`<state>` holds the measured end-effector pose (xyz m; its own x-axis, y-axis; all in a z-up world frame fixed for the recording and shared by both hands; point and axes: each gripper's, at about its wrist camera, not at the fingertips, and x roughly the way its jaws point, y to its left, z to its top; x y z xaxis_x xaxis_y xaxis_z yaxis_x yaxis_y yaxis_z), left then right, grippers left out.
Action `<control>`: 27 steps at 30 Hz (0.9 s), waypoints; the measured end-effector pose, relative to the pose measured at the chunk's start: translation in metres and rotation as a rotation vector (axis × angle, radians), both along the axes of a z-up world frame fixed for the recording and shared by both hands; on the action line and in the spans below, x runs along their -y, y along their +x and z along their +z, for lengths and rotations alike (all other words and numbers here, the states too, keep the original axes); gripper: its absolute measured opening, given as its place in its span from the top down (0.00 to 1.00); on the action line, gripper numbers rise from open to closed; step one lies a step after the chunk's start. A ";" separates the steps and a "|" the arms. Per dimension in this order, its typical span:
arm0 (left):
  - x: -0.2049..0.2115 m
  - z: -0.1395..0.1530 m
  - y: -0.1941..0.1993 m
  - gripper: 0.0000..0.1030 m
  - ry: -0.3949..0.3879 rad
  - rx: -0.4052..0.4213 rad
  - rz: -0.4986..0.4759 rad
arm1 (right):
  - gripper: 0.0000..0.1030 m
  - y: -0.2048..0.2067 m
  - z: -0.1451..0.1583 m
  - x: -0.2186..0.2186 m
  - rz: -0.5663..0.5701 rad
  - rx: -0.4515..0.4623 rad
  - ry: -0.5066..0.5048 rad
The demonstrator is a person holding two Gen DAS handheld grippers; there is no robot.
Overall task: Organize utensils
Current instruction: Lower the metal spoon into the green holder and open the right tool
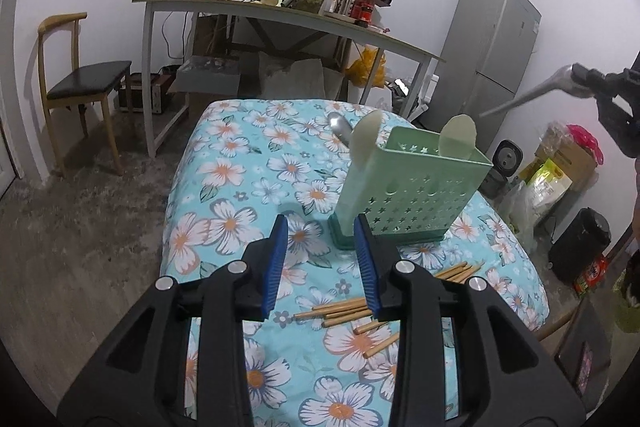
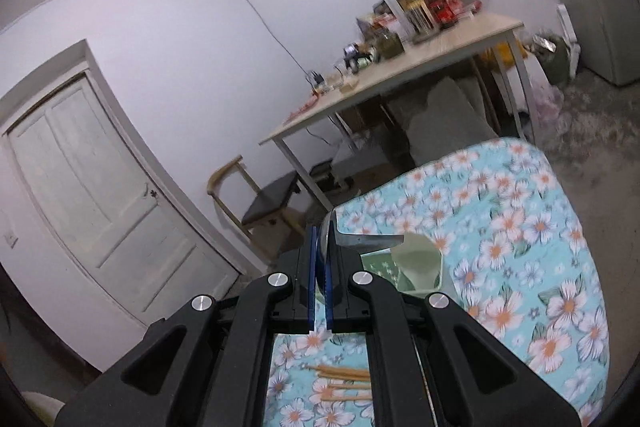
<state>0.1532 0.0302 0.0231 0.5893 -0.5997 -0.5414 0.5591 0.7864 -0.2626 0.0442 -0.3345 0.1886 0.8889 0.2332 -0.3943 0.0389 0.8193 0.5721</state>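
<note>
The right gripper [image 2: 319, 281] is pinching a long metal utensil [image 2: 362, 241], carrying it high above the pale green perforated plastic utensil holder [image 1: 412, 187]; the handle is angling down toward the holder's open top. It is probably a spoon or ladle, though blur is hiding the head. The left gripper [image 1: 322, 259] is hanging spread and empty just in front of the holder, over the floral blue tablecloth [image 1: 240, 187]. Bamboo chopsticks [image 1: 344, 309] are lying loose on the cloth, and a steel spoon [image 1: 340, 127] is resting behind the holder. Next, I reckon, the handle needs lining up over a compartment before letting go.
</note>
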 end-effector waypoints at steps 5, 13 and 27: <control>0.000 -0.008 0.004 0.68 0.001 -0.015 -0.006 | 0.97 0.017 -0.015 0.000 -0.005 -0.088 0.020; -0.003 -0.020 0.009 0.68 -0.004 -0.038 -0.005 | 0.96 0.059 -0.054 0.019 -0.030 -0.245 0.131; -0.008 -0.030 0.013 0.66 -0.004 -0.064 0.009 | 0.82 0.090 -0.086 0.033 -0.086 -0.345 0.207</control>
